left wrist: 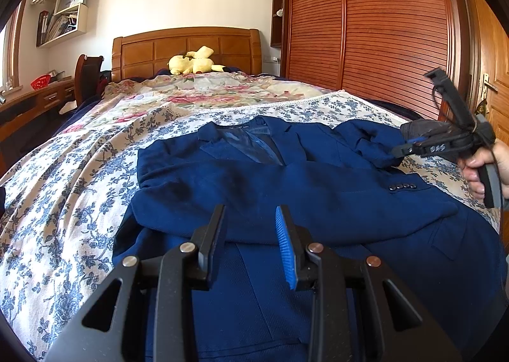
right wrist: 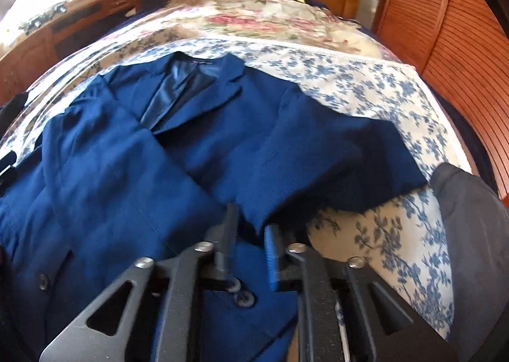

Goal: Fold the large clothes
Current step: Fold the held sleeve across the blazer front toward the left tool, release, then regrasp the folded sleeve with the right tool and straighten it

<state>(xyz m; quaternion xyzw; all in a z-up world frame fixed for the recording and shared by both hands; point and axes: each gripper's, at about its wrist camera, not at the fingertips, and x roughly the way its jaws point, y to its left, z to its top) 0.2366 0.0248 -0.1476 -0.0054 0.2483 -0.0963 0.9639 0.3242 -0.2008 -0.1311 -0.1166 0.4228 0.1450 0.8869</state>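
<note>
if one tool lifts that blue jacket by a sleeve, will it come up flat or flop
The blue jacket will probably flop: its folded sleeve drapes and wrinkles over the bedspread. It looks like thick woven suiting with lining at the collar, so likely heavyish, dragging rather than sliding. The lapels may hold some shape.

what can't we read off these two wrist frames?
- Navy blue jacket hem: cut off by the bottom edge and the left gripper, left wrist view.
- Right gripper jaws: motion-blurred in the right wrist view, so cloth contact is unclear; small and side-on in the left.
- Dark grey cloth: cut by the right edge, unidentifiable.
- White wall shelf contents: too small.
- Jacket collar label: too small.
</note>
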